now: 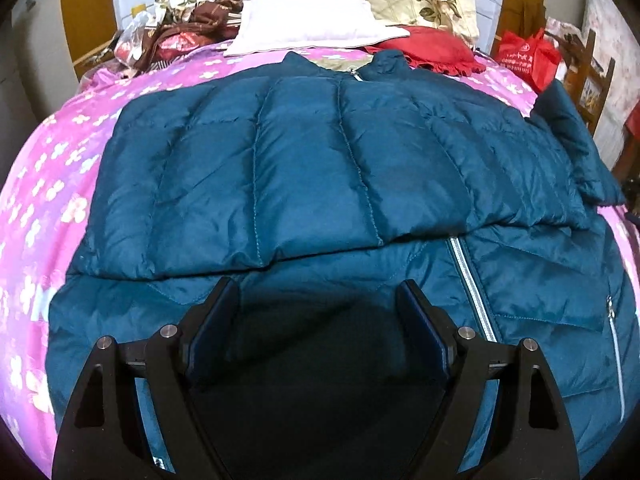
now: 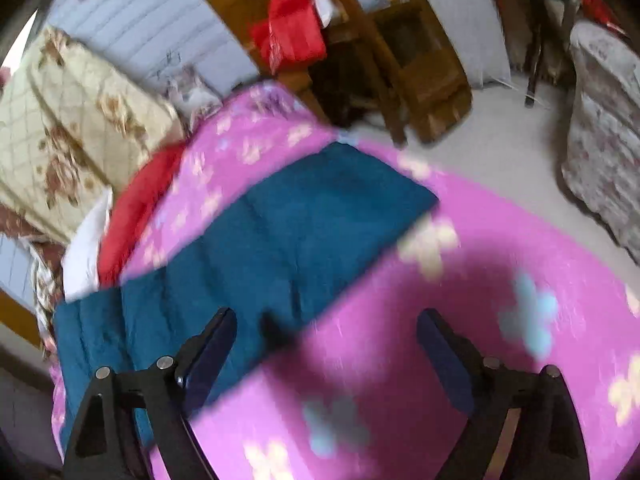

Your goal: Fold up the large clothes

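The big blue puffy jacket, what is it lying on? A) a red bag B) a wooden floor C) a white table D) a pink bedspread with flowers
D: the blue puffy jacket lies spread out on the pink bedspread printed with pale flowers, which shows around its edges in both wrist views.

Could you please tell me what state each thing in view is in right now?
Teal quilted puffer jacket: partly folded, one side laid across its front, zipper showing.
Pink floral bedspread: spread flat under the jacket.
Left gripper: jaws open, empty, over the jacket.
Right gripper: jaws open, empty, over the bedspread.
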Demonstrator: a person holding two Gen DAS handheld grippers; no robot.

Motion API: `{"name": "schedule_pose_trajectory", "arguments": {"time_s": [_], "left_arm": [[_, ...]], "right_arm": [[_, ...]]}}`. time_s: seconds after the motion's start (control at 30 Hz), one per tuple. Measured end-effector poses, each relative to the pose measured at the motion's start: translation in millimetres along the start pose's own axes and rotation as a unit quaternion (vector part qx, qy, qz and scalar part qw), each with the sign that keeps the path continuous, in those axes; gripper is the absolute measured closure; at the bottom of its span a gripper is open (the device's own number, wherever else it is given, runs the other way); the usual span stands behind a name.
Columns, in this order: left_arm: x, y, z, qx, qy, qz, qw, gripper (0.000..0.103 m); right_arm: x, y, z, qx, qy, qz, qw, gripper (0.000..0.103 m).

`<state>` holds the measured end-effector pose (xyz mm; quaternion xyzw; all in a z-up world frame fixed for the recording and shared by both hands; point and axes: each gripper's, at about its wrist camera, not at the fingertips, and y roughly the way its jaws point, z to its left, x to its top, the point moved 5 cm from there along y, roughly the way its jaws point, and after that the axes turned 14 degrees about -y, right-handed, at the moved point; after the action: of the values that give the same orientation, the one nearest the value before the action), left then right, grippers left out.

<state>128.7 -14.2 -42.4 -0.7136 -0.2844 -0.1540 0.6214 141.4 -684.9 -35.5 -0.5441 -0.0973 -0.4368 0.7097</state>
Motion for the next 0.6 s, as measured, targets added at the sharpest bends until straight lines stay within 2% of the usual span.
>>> {"name": "schedule_pose_trajectory", "arguments": {"time_s": [0.1,0.17,0.3,0.37,0.4,0.47,0.5,0.53,0.57,0.6], "left_arm": [[-1,1,-2,0.005,0.004,-0.002,1.0000,0.021],[-3,2,-3,0.009,0.008,-0.004,0.9999,0.020],[-4,3,-3,0.011,0.008,-0.004,0.9999,0.019],[-4,3,-3,0.011,0.007,-0.004,0.9999,0.018],[-4,3,-3,0.011,0.007,-0.004,0.9999,0.018],[-4,3,-3,0.012,0.007,-0.004,0.9999,0.017],[-4,3,-3,0.012,0.007,-0.004,0.9999,0.017],[-4,3,-3,0.013,0.007,-0.004,0.9999,0.016],[-4,4,-2,0.012,0.007,-0.003,0.9999,0.016],[-4,4,-2,0.012,0.006,-0.003,0.9999,0.016]], "right_arm": [[12,10,-12,0.051,0.057,-0.025,0.997,0.009],[16,15,-15,0.076,0.071,-0.033,0.994,0.009],[20,26,3,0.121,0.029,-0.010,0.992,0.010],[22,28,3,0.106,0.022,-0.018,0.994,0.010],[23,27,-2,0.090,0.036,-0.033,0.995,0.014],[24,29,-2,0.075,0.046,-0.043,0.995,0.014],[25,34,7,0.091,0.031,-0.032,0.995,0.014],[25,39,15,0.105,0.011,-0.018,0.994,0.016],[27,43,22,0.094,-0.016,-0.010,0.995,0.022],[28,44,20,0.062,-0.025,-0.015,0.998,0.031]]}}
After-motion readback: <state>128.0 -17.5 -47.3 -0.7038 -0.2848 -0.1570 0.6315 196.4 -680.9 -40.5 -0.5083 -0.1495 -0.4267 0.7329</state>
